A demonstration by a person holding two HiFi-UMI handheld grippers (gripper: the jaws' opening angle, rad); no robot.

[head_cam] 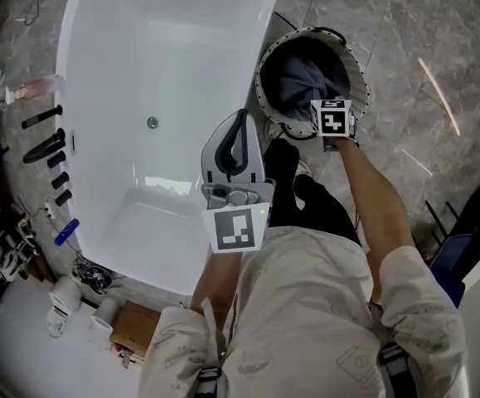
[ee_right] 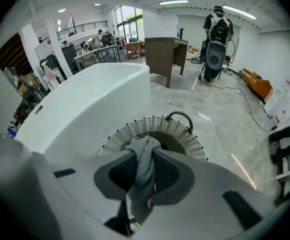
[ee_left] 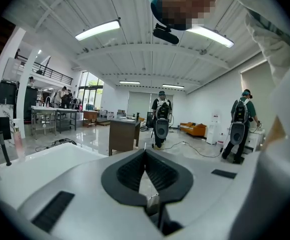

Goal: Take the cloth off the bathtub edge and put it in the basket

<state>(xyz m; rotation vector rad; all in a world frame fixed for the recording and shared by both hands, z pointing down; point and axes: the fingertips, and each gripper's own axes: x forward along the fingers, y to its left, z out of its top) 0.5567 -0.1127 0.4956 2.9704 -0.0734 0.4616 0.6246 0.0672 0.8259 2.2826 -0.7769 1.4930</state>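
We pinched the grey cloth (ee_right: 145, 166) in the right gripper (ee_right: 143, 151) over the basket (ee_right: 120, 138) beside the bathtub (ee_right: 92, 101). Our left gripper (ee_left: 145, 158), claw pressed together, hung empty.

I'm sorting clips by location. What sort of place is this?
Probably a large open studio or workshop hall, not a home bathroom: the bathtub stands free on a polished floor, with a desk, work tables and people wearing backpack rigs beyond it.
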